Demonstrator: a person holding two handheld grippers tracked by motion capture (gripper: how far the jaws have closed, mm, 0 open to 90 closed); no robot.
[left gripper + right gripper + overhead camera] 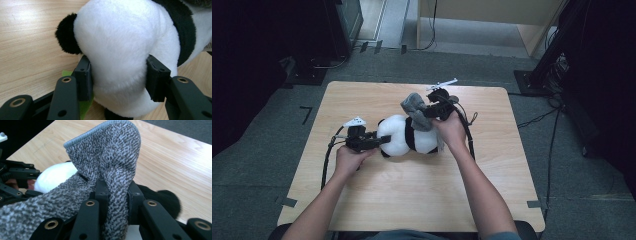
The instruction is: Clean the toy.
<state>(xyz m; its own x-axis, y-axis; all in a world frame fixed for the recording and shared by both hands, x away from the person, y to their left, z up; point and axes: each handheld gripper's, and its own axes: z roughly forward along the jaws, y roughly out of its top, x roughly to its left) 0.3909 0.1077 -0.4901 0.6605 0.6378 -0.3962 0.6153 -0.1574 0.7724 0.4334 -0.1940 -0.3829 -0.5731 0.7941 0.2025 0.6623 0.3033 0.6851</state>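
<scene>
Working from the left, we have the left gripper (379, 141) squeezing the white body of the plush panda (404, 135), which lies near the middle of the table (362, 190); its jaws sink into the fur, so we judge the toy light, soft and squashy, best held around its bulk. To the right, the right gripper (427, 111) is clamped on a bunched fold of the grey knitted cloth (414, 107) above the panda: limp, stretchy, best pinched near its hemmed edge. The left gripper view reveals a green scrap (83, 106) beneath the panda; the right gripper view shows the cloth's weave and hem (82, 136).
</scene>
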